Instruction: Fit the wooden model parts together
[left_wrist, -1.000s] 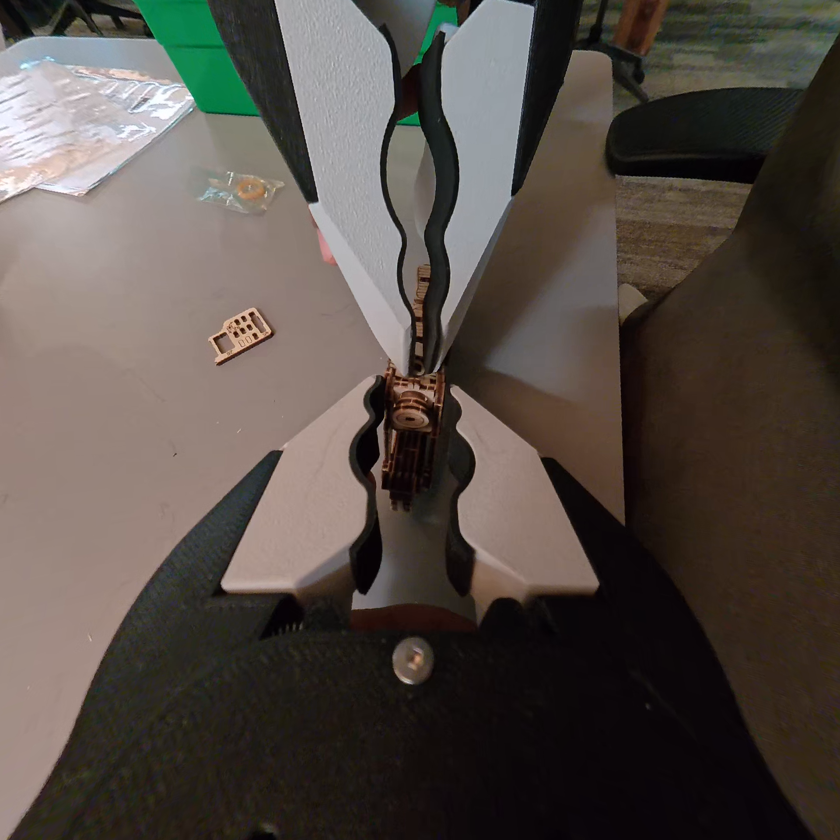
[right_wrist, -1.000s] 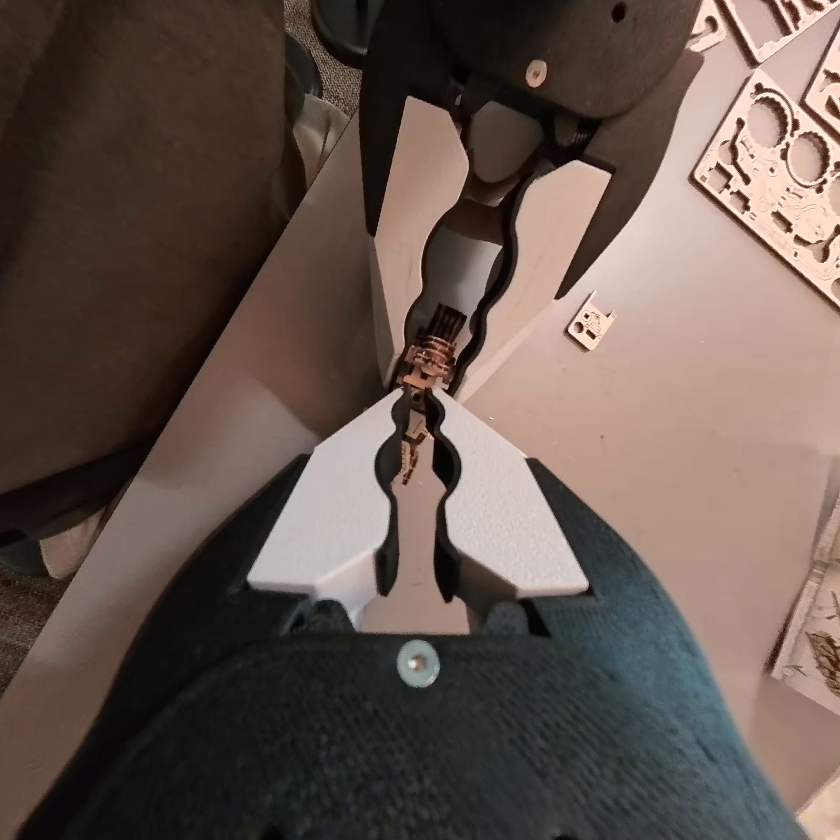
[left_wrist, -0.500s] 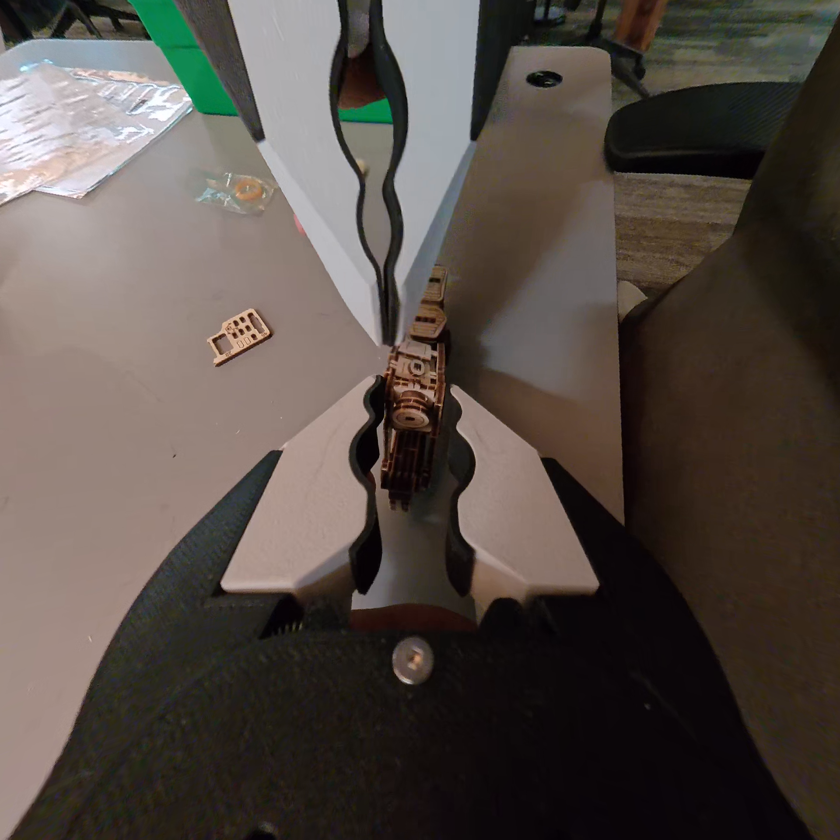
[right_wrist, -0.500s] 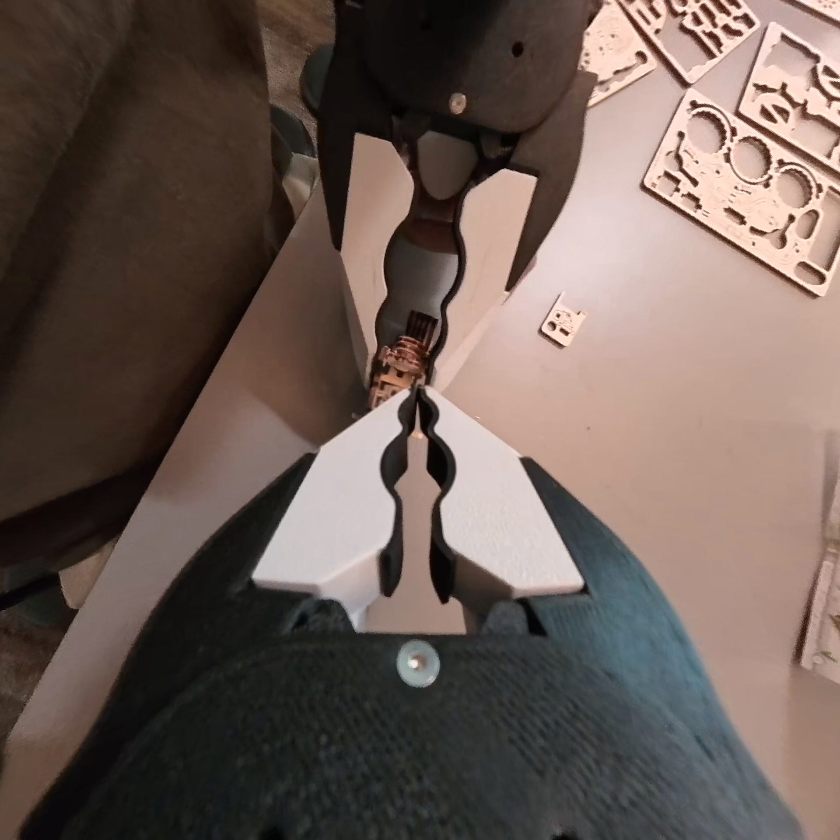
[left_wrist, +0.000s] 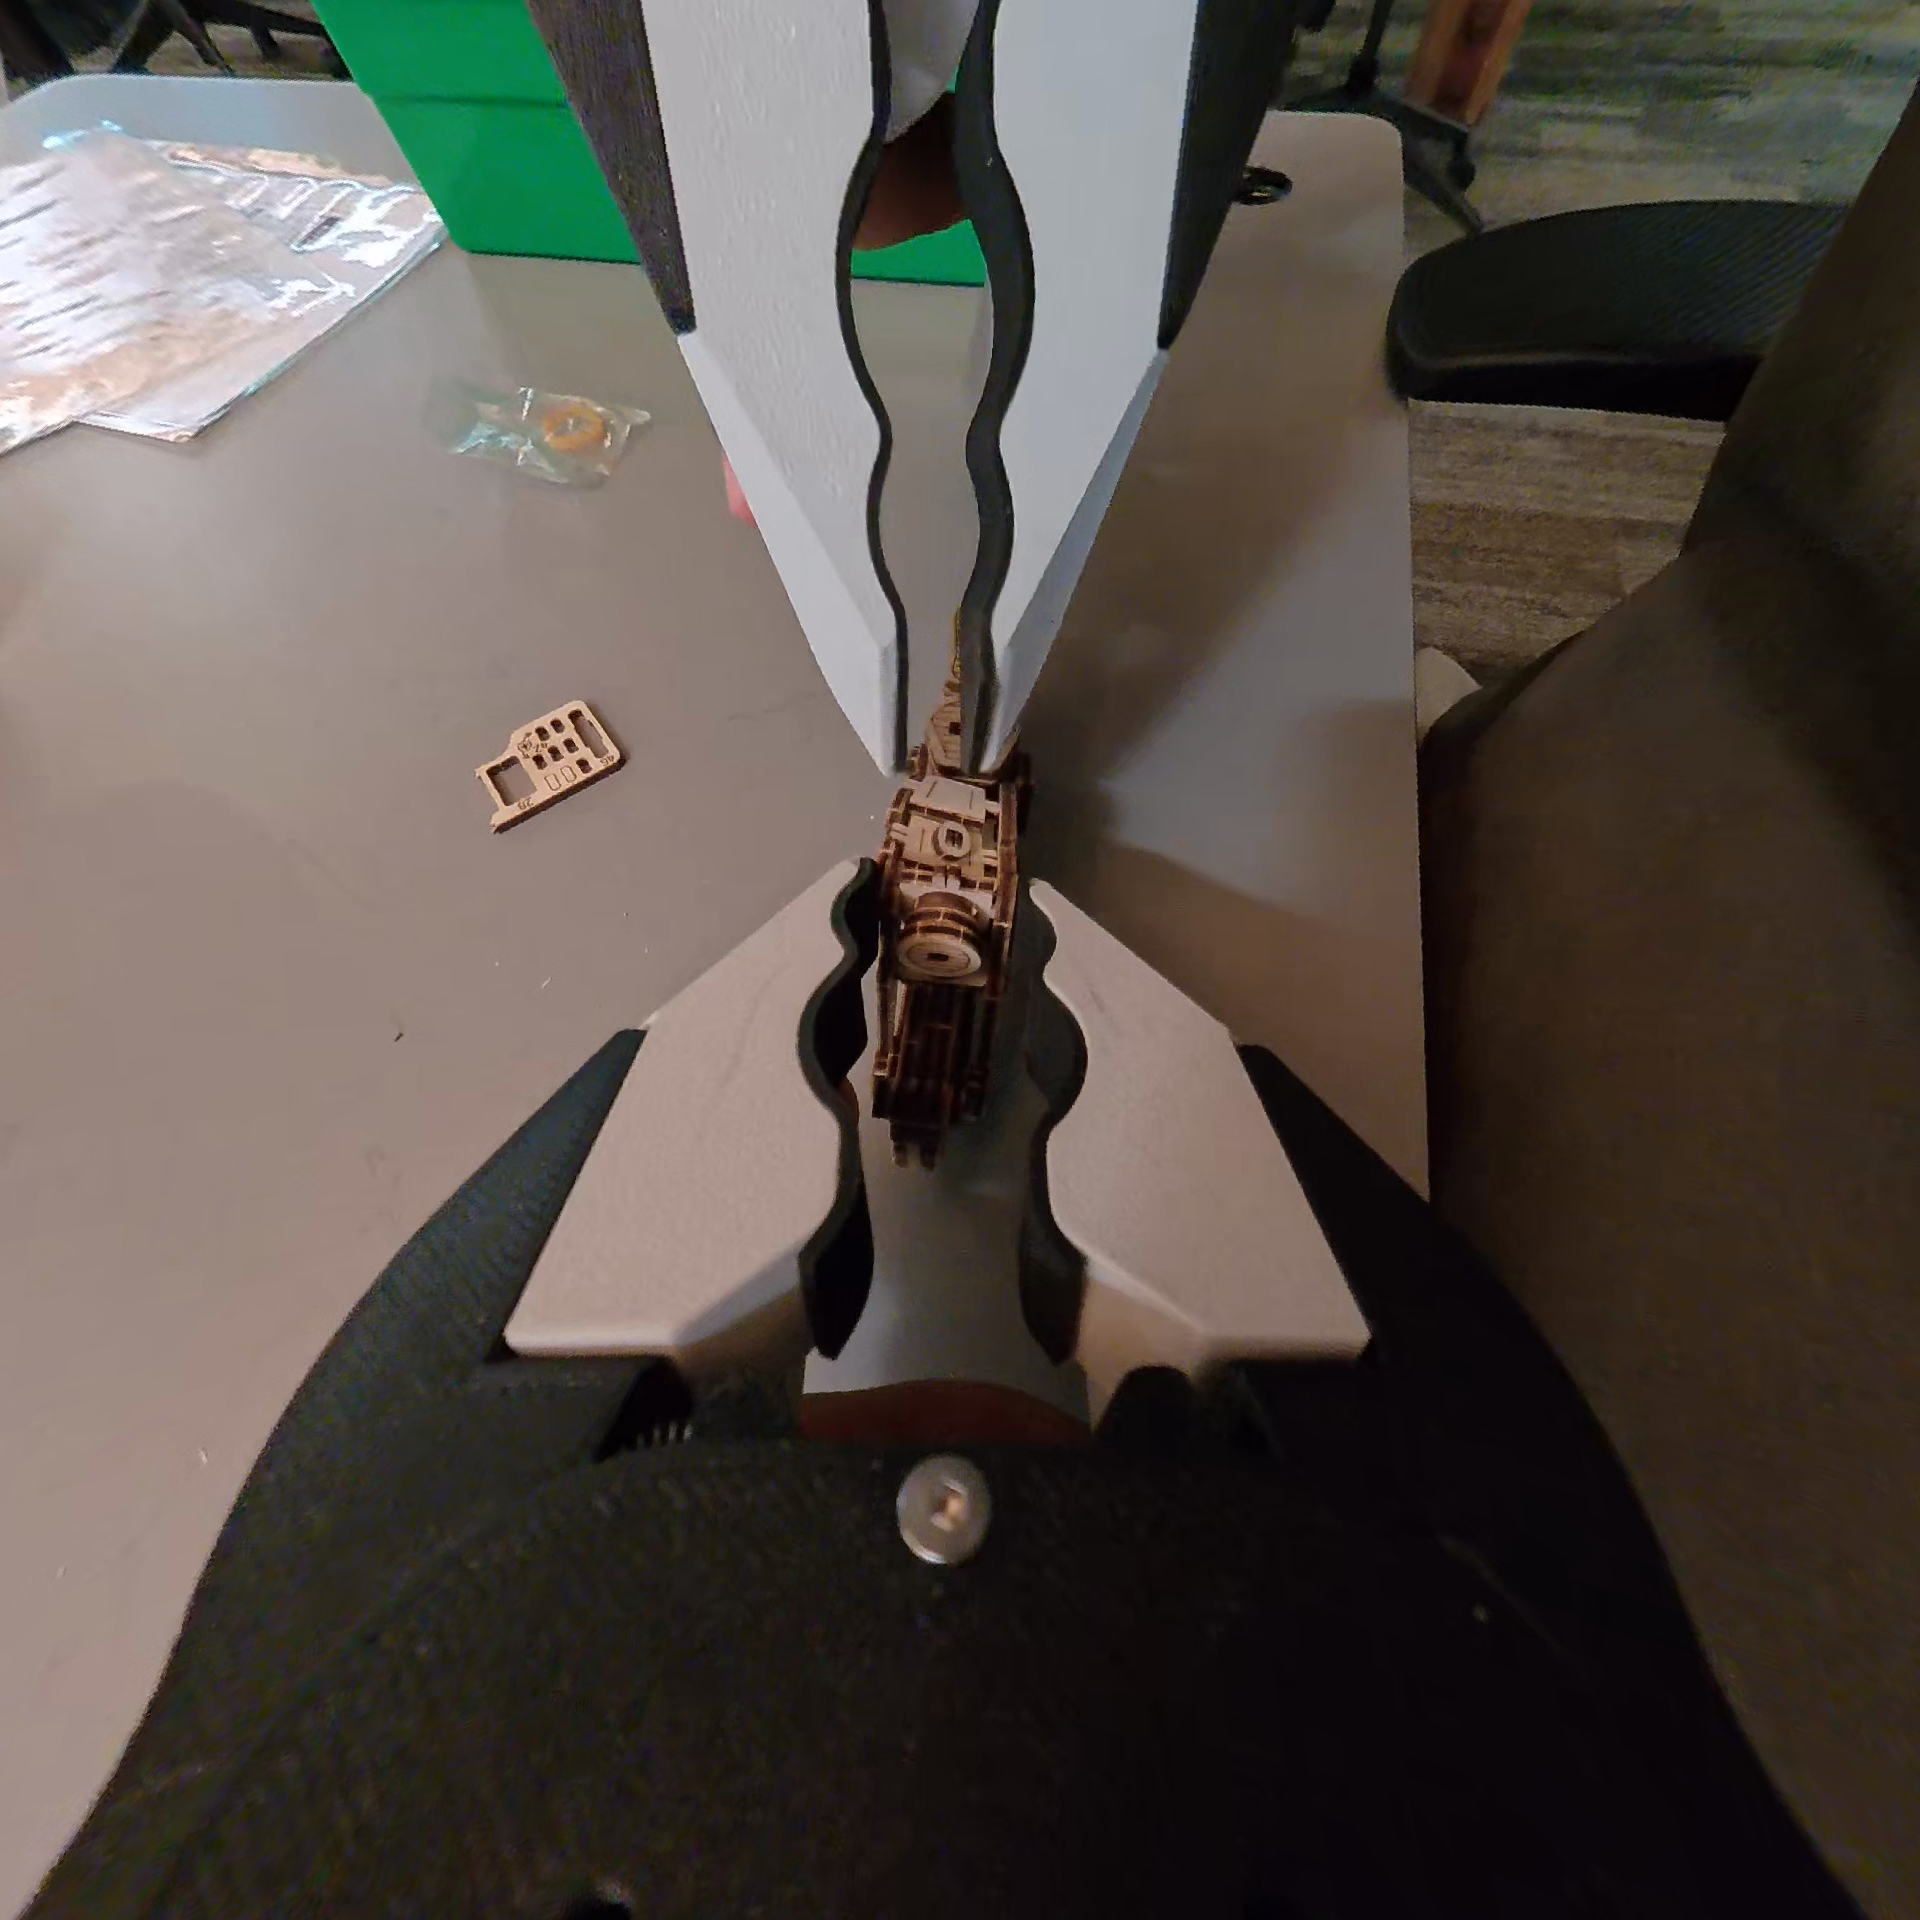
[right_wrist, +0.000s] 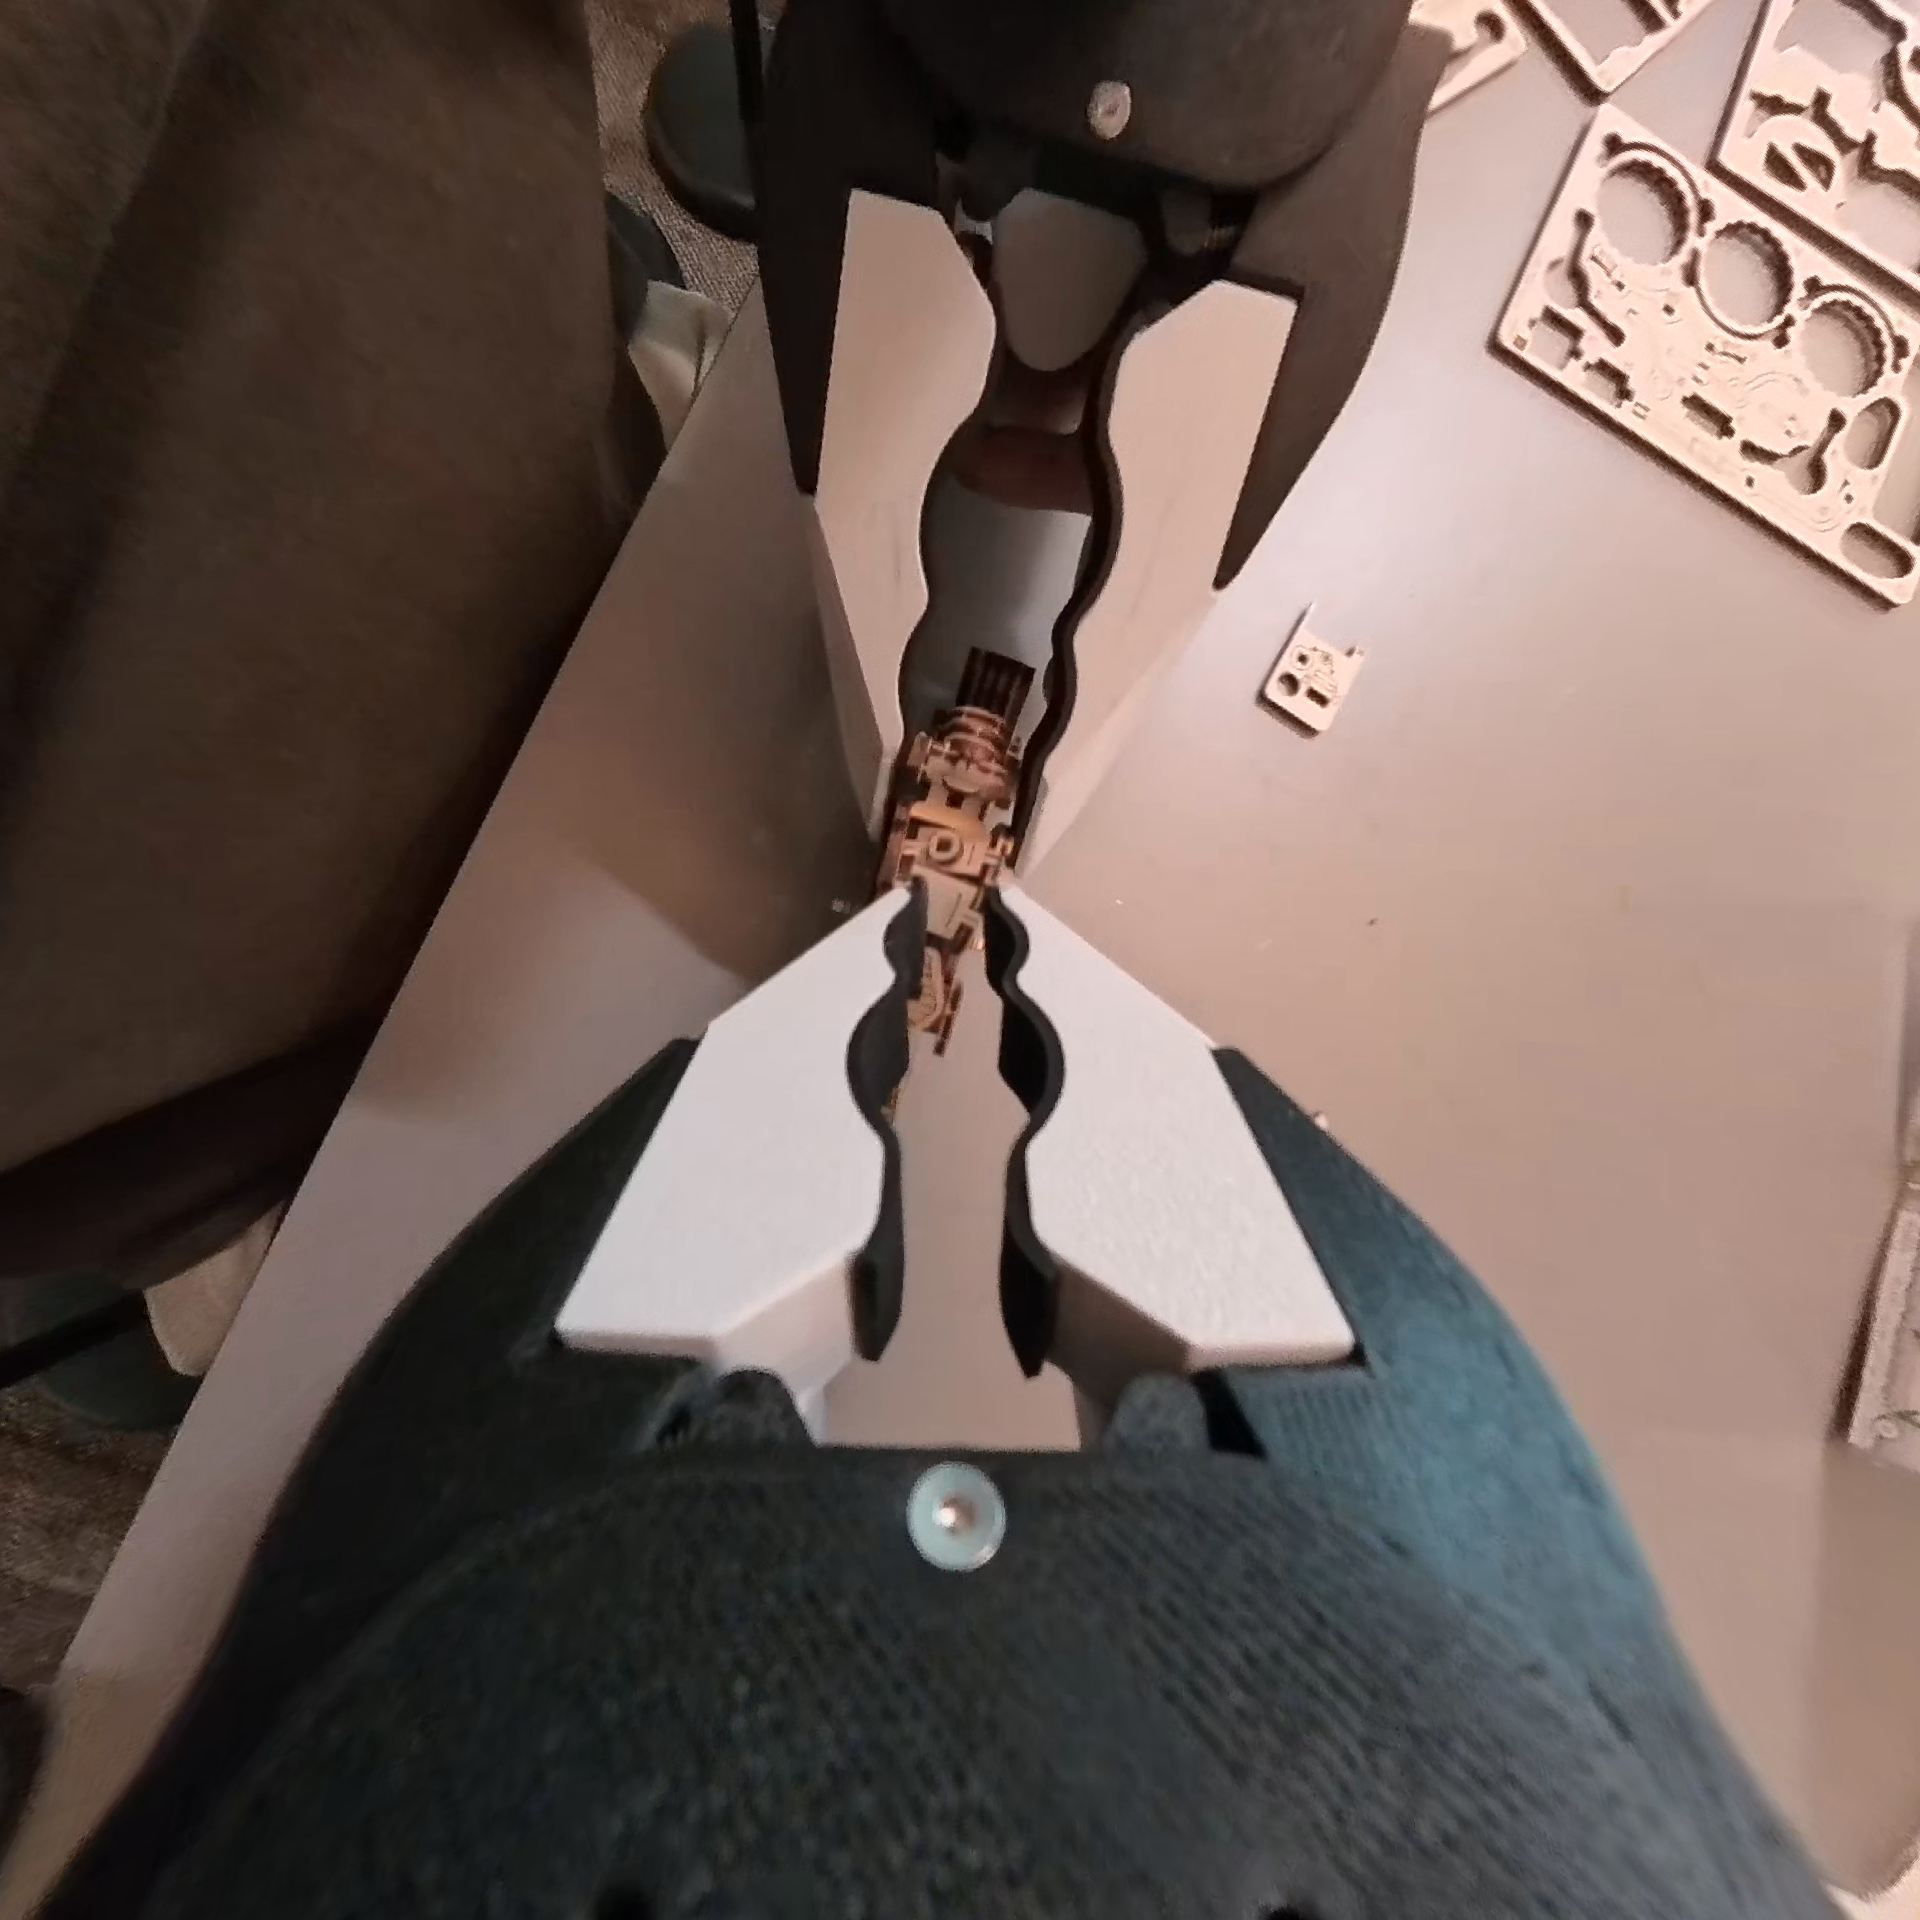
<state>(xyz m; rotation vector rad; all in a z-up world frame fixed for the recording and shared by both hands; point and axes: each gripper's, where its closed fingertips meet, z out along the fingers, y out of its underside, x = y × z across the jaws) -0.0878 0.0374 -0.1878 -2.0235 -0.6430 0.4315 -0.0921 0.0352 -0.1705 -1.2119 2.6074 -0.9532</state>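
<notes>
tongs (left_wrist: 945, 894) facing, wooden model (left_wrist: 940, 966) seemingly lengthwise between

Tan-and-brown slotted model (left_wrist: 940, 966) between pale grey fingers (left_wrist: 717, 1174) with black wavy pads (left_wrist: 831, 1029). Grey table (left_wrist: 260, 1039); green box (left_wrist: 499, 135) at 11 o'clock; tan panel (left_wrist: 553, 766) at 10.

the right gripper (right_wrist: 951, 899), which half a second earlier sat nearly closed just off the far end of the wooden model (left_wrist: 940, 935), parted its fingers a little and came back around that end, much as it had been a second before. in the right wrist view the cut-out wooden sheets (right_wrist: 1704, 312) slid toward the upper right edge as the camera shifted
</notes>
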